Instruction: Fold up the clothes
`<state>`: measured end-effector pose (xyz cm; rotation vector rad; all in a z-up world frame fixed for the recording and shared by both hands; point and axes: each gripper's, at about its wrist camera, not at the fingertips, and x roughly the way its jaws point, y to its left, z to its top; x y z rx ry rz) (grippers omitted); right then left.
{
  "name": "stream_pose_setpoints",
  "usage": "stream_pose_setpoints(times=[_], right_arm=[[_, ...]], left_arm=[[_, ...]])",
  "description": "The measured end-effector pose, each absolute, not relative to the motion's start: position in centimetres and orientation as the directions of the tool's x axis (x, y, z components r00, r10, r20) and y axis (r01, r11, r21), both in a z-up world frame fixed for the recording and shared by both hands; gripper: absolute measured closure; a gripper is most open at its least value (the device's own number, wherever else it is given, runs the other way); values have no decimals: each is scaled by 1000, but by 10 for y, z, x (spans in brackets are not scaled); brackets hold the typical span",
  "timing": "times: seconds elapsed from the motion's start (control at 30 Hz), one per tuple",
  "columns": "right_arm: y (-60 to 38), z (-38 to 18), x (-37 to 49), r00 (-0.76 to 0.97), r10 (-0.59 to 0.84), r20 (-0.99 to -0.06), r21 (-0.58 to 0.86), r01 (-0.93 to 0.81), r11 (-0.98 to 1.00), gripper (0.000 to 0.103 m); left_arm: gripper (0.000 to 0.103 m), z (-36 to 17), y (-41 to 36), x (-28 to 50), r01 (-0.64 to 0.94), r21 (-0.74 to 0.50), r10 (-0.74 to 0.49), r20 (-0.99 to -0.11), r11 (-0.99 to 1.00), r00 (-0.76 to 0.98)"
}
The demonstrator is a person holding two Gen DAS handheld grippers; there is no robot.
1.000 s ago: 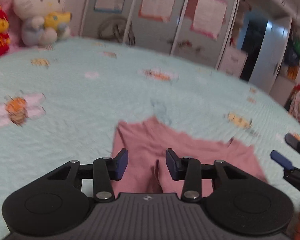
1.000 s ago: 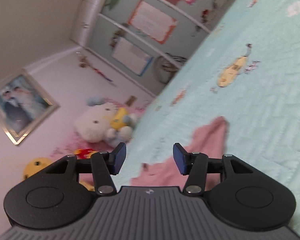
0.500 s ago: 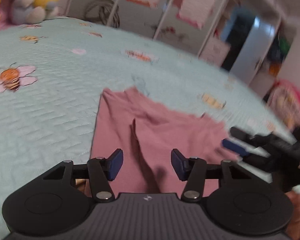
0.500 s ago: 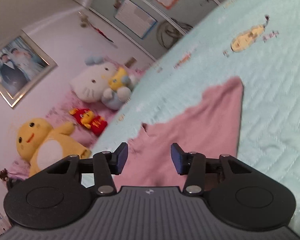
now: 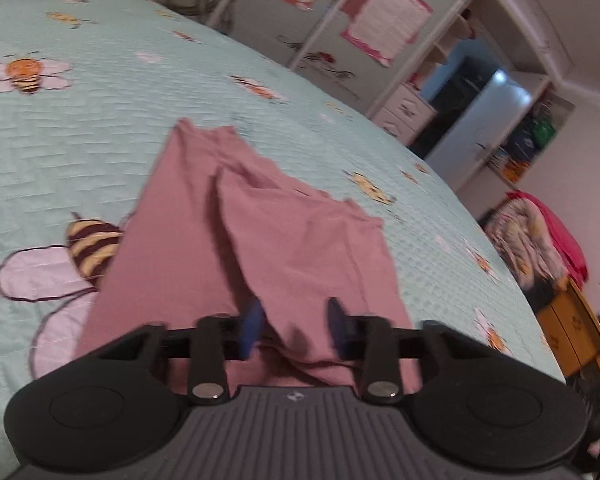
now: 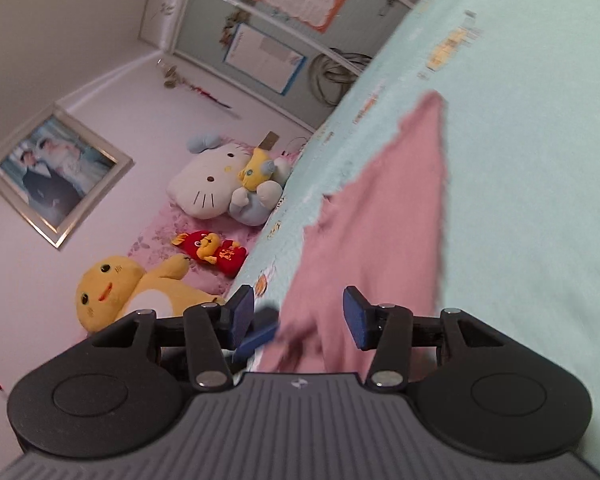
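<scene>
Both tongs, left (image 5: 294, 326) and right (image 6: 298, 318), gape empty over our pink garment (image 5: 260, 232); only the right view shows plush toys (image 6: 224, 188) at nine o'clock.

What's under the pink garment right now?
The pink garment lies on the mint quilted bedspread. Its left edge covers part of a large bee print. Whether anything else lies beneath cannot be seen; the cloth hides it.

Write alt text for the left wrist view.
The open left gripper hangs low over the near edge of a pink garment spread with a lengthwise crease on a mint quilt patterned with bees. Wardrobe doors stand beyond the bed.
</scene>
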<state>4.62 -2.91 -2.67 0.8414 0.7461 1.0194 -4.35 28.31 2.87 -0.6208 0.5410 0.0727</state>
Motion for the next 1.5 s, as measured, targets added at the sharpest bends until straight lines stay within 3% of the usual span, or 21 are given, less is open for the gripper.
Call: stream_pose_setpoints(times=[0.07,0.23,0.37,0.5,0.53,0.6,0.7,0.77,0.8,0.87,0.97,1.3,1.43,1.47,1.5], right_arm=[[-43,-40,27,351,926,-140,879,-387,280,51],[-40,-46,34,361,925,-120,887,-380,263,51],[-40,-50,35,352,931,-97,895,-379,237,51],[-41,-54,37,342,937,-75,902,-378,210,51],[-41,-55,37,340,938,-69,904,-377,203,51],[-41,-56,38,335,940,-64,905,-377,196,51],[-40,-56,39,325,943,-65,906,-377,193,51],[-40,-56,39,319,945,-66,906,-378,191,51],[-39,-56,40,316,946,-66,906,-378,190,51],[-39,-56,40,310,948,-67,906,-378,188,51],[-35,-52,42,302,949,-91,903,-377,207,51],[56,7,132,387,894,-226,784,-473,403,49],[106,-13,198,379,860,-342,801,-362,477,50],[115,-24,211,390,830,-398,782,-328,529,57],[120,-34,220,403,804,-438,765,-303,568,92]], left_arm=[[99,26,284,-42,-217,-547,-119,-512,808,851],[97,15,295,-34,-289,-524,-111,-605,801,788],[92,19,303,-44,-349,-539,-77,-616,767,784],[89,51,298,-39,-321,-515,13,-515,795,857],[86,59,297,-38,-312,-509,33,-483,802,875],[65,70,296,-26,-280,-512,39,-431,812,901],[60,47,314,21,-221,-600,-68,-420,769,905],[67,18,330,39,-306,-606,-21,-471,734,882],[83,3,337,37,-340,-627,5,-472,701,881],[96,-23,351,26,-348,-703,18,-431,620,902],[96,-37,359,12,-305,-770,7,-364,561,931],[96,-37,349,8,-285,-754,13,-344,592,939],[96,-36,349,6,-295,-742,18,-357,601,934],[97,-36,350,7,-301,-739,20,-363,602,932],[98,-36,350,6,-307,-738,22,-369,602,929]])
